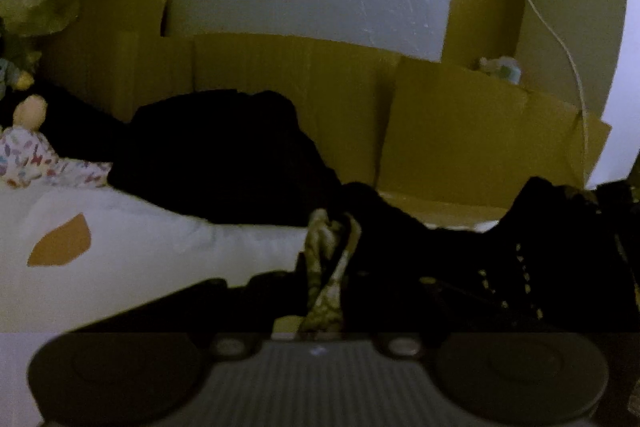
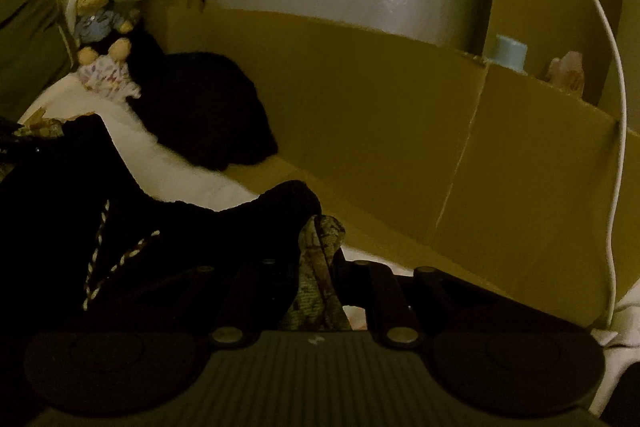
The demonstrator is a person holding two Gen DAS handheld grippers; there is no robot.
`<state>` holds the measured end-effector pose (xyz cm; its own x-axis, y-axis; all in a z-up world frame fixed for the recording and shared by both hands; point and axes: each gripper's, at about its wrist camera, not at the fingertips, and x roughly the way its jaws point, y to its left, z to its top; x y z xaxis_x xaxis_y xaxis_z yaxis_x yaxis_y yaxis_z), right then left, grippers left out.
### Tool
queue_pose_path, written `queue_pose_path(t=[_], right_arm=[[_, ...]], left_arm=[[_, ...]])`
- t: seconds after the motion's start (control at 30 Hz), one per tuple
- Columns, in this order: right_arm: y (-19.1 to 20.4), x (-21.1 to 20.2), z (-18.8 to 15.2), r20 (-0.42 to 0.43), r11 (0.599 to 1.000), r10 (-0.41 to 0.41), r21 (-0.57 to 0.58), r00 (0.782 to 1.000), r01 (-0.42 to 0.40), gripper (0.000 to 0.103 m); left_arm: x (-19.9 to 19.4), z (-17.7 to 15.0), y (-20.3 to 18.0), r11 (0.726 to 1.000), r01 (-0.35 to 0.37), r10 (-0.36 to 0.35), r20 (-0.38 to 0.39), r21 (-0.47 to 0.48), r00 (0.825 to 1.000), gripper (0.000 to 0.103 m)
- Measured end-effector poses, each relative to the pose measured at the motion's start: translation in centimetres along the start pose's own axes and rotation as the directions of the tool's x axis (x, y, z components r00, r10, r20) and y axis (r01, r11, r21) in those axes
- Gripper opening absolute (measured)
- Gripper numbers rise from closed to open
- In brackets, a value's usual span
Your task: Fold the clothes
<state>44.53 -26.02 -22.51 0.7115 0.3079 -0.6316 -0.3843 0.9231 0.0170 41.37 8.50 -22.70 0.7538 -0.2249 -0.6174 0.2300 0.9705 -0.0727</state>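
Observation:
A black garment [image 1: 460, 267] with a camouflage-print lining and pale braided drawstrings [image 1: 520, 279] hangs over white bedding [image 1: 140, 247]. My left gripper [image 1: 324, 291] is shut on a bunched strip of the camouflage lining [image 1: 322, 251] at the garment's edge. In the right wrist view the same black garment [image 2: 180, 247] spreads to the left, its drawstrings [image 2: 100, 255] showing. There my right gripper [image 2: 320, 291] is shut on another fold of camouflage lining [image 2: 320, 251]. The dark fingers [image 2: 388, 291] are hard to make out in the dim light.
A second heap of black cloth [image 1: 224, 155] [image 2: 200, 107] lies farther back against cardboard walls [image 1: 460, 139] [image 2: 360, 107]. Small dolls [image 1: 28, 143] [image 2: 104, 71] sit at the left. A white cable [image 1: 560, 67] [image 2: 616, 107] hangs at the right, near a pale blue cup [image 2: 511, 53].

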Motion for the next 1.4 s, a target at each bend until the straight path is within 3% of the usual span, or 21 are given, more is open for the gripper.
queue_pose_path(t=[0.07,0.13,0.17,0.27,0.37,0.47,0.77,0.83,0.9,0.93,0.97,1.13,1.27,1.4], right_arm=[[-0.4,1.7,-0.4,-0.048,1.000,0.006,0.025,0.999,-0.004,0.015],[-0.8,4.0,-1.3,-0.149,0.999,0.003,0.052,0.989,0.005,0.018],[-0.9,5.0,-1.8,-0.198,0.998,-0.004,0.060,0.980,0.016,0.020],[-1.1,5.4,-2.4,-0.212,0.997,-0.001,0.072,0.977,0.017,0.031],[-1.9,4.9,-2.2,-0.191,0.995,0.027,0.104,0.981,-0.008,0.049],[-3.2,4.2,-1.9,-0.163,0.986,0.069,0.164,0.984,-0.042,0.050],[-4.5,5.3,-0.9,-0.139,0.956,0.111,0.285,0.984,-0.067,0.049],[-4.8,6.0,-0.9,-0.139,0.945,0.118,0.319,0.983,-0.068,0.049],[-4.9,6.9,-1.0,-0.168,0.940,0.123,0.337,0.978,-0.061,0.048],[-4.8,7.4,-1.1,-0.191,0.941,0.127,0.334,0.973,-0.057,0.048],[-4.5,7.9,-1.4,-0.214,0.943,0.131,0.327,0.968,-0.055,0.048],[-3.2,9.1,-2.8,-0.257,0.956,0.129,0.287,0.958,-0.051,0.037],[-2.4,8.7,-2.9,-0.228,0.966,0.121,0.252,0.966,-0.062,0.019],[-2.0,7.1,-1.3,-0.139,0.986,0.059,0.164,0.988,-0.036,0.014]], left_arm=[[2.4,-0.8,0.5,0.999,-0.023,0.021,-0.087,-0.023,0.996,0.021],[4.9,-1.8,1.0,0.997,-0.053,0.041,-0.189,-0.059,0.981,0.029],[5.9,-2.6,1.4,0.994,-0.071,0.052,-0.221,-0.078,0.974,0.040],[6.0,-3.9,2.2,0.987,-0.105,0.078,-0.212,-0.120,0.974,0.064],[5.4,-4.2,3.1,0.980,-0.106,0.071,-0.199,-0.167,0.977,0.067],[4.7,-4.0,4.2,0.971,-0.080,0.042,-0.166,-0.227,0.985,0.076],[6.7,-2.2,4.7,0.965,-0.029,-0.020,-0.182,-0.262,0.983,0.076],[7.7,-2.3,4.2,0.967,-0.048,-0.010,-0.227,-0.250,0.974,0.071],[8.3,-3.1,3.6,0.975,-0.063,0.002,-0.277,-0.211,0.961,0.049],[8.5,-3.4,3.3,0.979,-0.070,0.010,-0.299,-0.192,0.954,0.046],[8.5,-3.6,3.3,0.980,-0.079,0.020,-0.308,-0.181,0.951,0.036],[7.8,-3.8,3.5,0.984,-0.108,0.051,-0.354,-0.144,0.934,0.018],[7.3,-3.5,3.6,0.986,-0.108,0.059,-0.340,-0.128,0.938,0.008],[6.3,-2.4,2.9,0.989,-0.107,0.082,-0.231,-0.100,0.970,0.007]])
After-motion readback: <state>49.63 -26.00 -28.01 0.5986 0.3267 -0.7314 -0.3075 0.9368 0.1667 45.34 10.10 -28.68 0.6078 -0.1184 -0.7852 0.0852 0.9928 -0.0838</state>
